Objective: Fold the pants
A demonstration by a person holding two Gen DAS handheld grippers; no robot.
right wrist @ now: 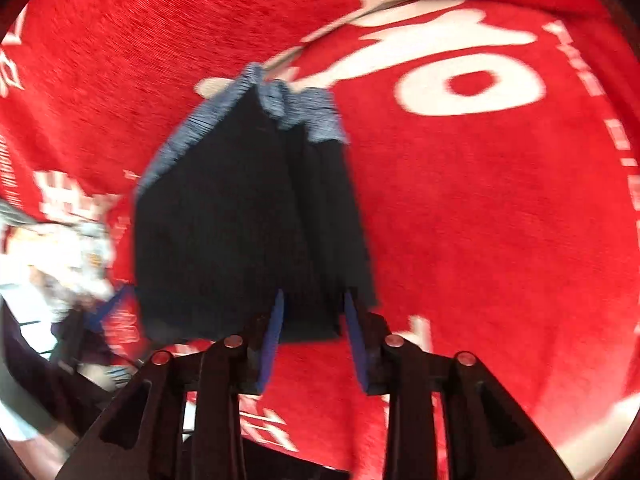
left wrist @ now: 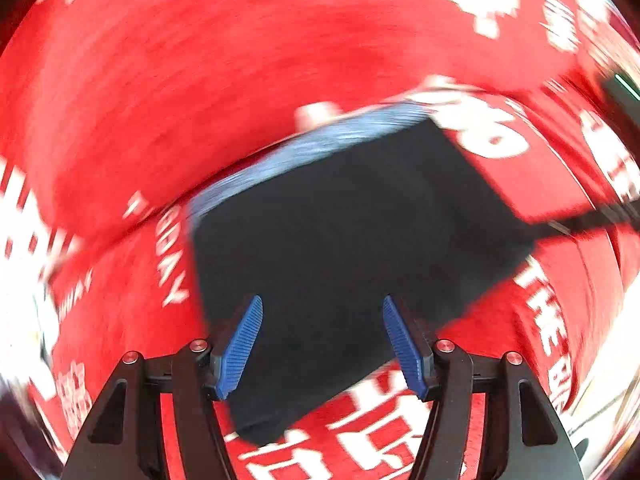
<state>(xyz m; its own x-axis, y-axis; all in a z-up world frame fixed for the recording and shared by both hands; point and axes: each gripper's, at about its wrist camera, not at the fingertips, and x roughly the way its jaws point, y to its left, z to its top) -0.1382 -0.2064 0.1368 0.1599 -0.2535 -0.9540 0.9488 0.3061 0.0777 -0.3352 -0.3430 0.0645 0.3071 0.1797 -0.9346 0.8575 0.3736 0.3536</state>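
Dark pants (left wrist: pixel 344 248), folded compact, grey-blue waistband, on red cloth (left wrist: pixel 200 80).

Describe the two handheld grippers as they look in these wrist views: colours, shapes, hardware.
The left gripper and right gripper look alike: two black, angular linkage arms each, joined by round silver pivot pins. Each finger ends in a blue ribbed pad, long, flat and tapering to a point. No cables or printed markings show on either, and no sleeve can be made out.

Only the folded pants (left wrist: pixel 352 248) interrupt the red cloth (left wrist: pixel 200 80), which lies open on all sides.
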